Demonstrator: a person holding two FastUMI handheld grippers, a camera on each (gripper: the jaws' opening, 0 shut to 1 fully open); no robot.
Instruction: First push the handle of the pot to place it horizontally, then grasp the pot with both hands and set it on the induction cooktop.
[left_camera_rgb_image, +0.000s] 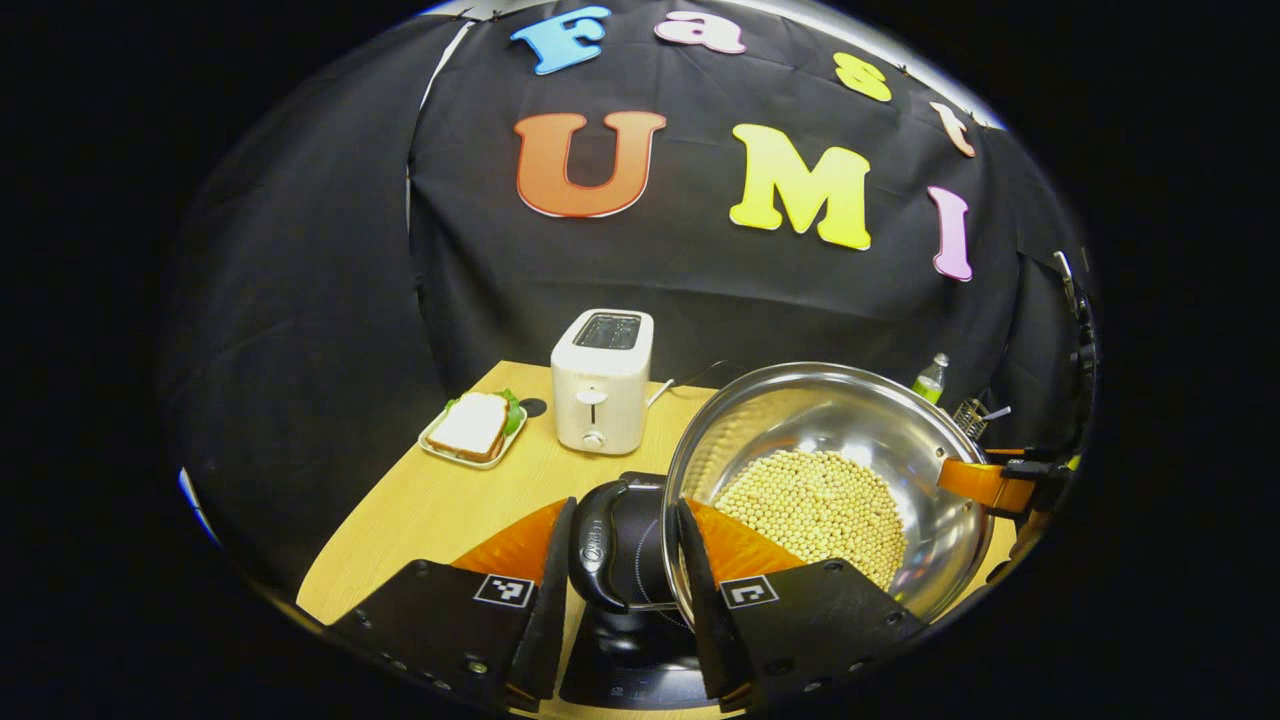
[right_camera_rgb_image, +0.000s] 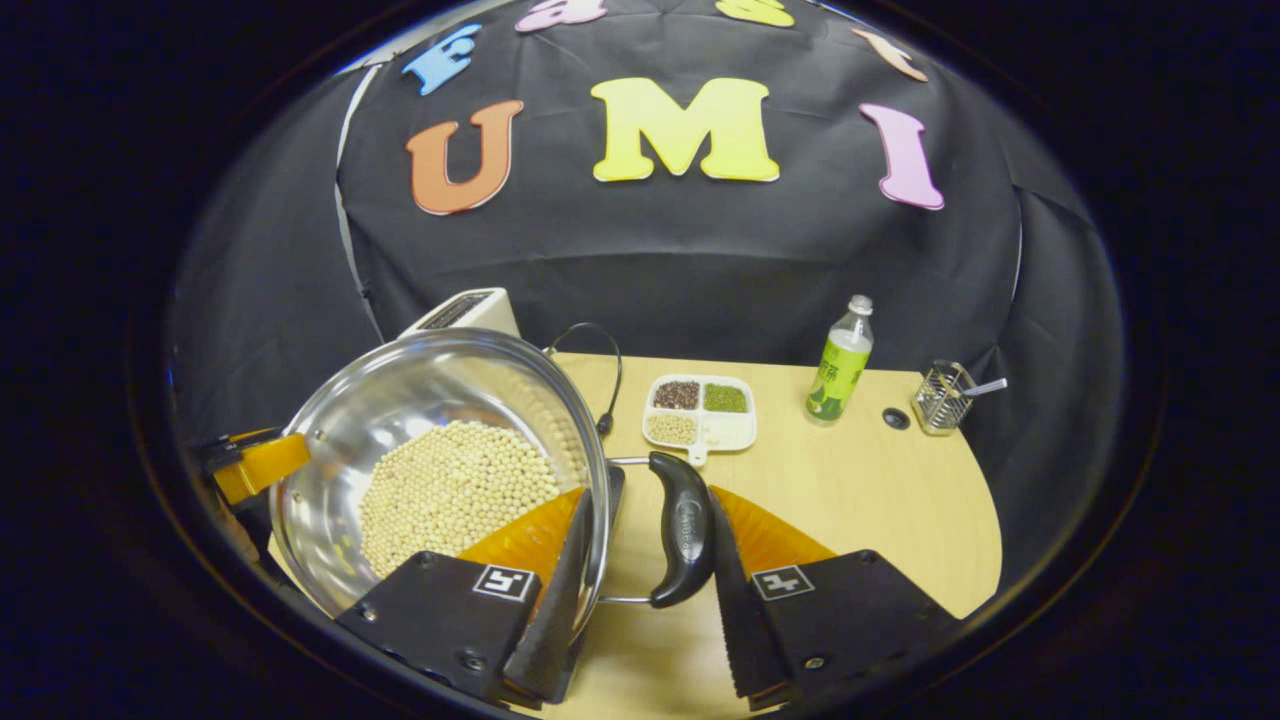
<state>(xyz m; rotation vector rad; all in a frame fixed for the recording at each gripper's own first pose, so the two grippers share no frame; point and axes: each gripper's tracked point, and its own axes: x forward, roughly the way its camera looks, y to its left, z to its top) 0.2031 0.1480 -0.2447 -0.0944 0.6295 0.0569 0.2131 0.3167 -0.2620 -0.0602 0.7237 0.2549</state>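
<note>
The pot (left_camera_rgb_image: 830, 470) of beans hung above the induction cooktop (left_camera_rgb_image: 630, 560). The left gripper (left_camera_rgb_image: 628, 600) and right gripper (right_camera_rgb_image: 650, 590) each clamped a side handle, so lowering it level probably came next.

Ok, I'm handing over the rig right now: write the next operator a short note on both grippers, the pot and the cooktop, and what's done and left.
Left gripper: straddles the pot's black side handle, fingers either side; full clamp unclear.
Right gripper: same at the opposite black handle, one finger by the rim.
Shiny steel pot, holding pale yellow beans, sits tilted over the black induction cooktop on the wooden table; I can't tell whether it rests on it or hangs.
Done: both handles reached.
Left: confirm the pot sits flat on the cooktop, then release.
Nearby: white toaster, sandwich plate.
</note>
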